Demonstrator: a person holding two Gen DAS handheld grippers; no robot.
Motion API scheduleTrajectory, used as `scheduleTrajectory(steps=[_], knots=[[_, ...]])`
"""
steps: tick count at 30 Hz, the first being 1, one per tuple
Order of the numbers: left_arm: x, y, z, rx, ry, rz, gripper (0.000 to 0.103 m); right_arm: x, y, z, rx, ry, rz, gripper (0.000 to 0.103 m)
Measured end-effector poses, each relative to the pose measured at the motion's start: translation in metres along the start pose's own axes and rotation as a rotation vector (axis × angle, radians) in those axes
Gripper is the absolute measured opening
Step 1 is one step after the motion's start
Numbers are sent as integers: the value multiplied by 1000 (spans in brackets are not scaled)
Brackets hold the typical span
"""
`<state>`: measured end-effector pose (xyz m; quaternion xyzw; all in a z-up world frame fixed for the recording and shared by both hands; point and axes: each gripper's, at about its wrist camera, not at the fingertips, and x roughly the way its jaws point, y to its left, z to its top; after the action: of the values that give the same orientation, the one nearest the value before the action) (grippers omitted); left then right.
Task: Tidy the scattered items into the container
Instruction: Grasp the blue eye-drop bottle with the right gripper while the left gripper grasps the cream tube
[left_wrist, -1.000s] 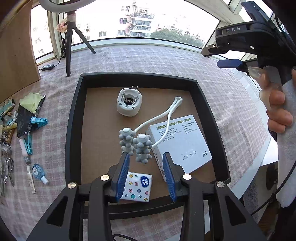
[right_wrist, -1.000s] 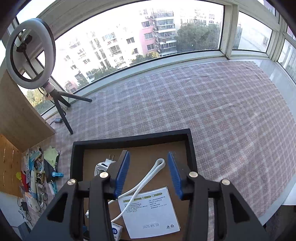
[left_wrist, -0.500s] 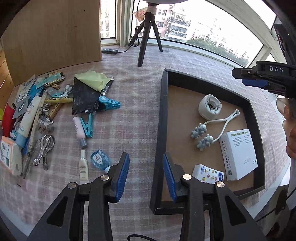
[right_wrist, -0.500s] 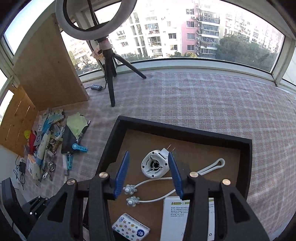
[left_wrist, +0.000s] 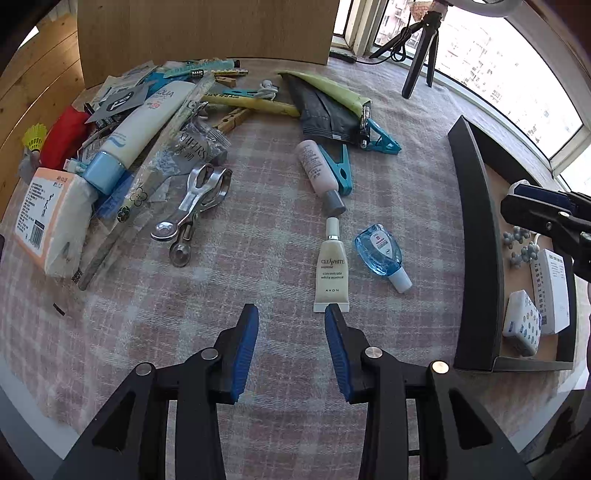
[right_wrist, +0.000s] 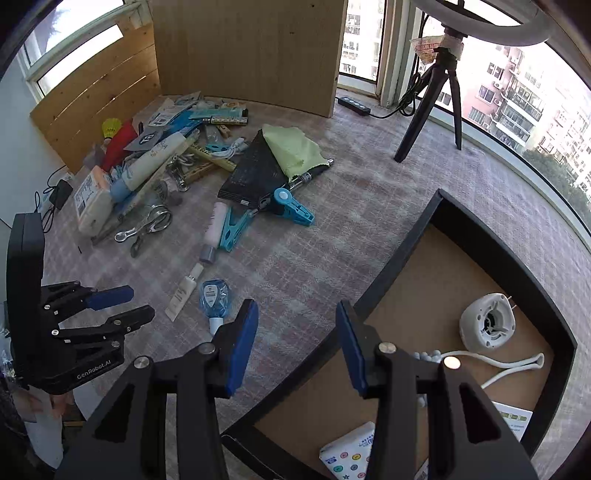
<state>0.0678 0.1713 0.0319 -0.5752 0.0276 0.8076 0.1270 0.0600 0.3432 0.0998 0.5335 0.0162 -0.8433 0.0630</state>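
Just ahead of your left gripper (left_wrist: 291, 314) lies a small cream squeeze tube (left_wrist: 331, 271), flat, cap pointing away. Right of it rests a clear blue teardrop bottle (left_wrist: 380, 251) on its side. Beyond, the scattered pile (left_wrist: 147, 140) lies on the checked surface. Far right sits your black-walled, brown-floored tray (left_wrist: 476, 229), already holding several white items.

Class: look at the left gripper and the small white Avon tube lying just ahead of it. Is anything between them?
Nothing visible. The left gripper is open and empty, and only bare checked cloth lies before the Avon tube.
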Motion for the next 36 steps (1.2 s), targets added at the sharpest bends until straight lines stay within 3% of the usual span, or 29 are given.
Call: scheduleTrajectory(steps=[8, 19, 27, 33, 36], knots=[[3, -6, 2, 8, -5, -8, 35, 32, 31, -6, -17, 48, 36, 43], [20, -20, 7, 26, 17, -2, 35, 59, 39, -7, -45, 98, 52, 43], [29, -31, 19, 88, 2, 74, 36, 77, 40, -2, -41, 126, 68, 43], [31, -17, 27, 84, -3, 82, 38, 86, 40, 7, -25, 149, 134, 43], [30, -5, 30, 79, -1, 49, 36, 88, 41, 9, -11, 159, 163, 43]])
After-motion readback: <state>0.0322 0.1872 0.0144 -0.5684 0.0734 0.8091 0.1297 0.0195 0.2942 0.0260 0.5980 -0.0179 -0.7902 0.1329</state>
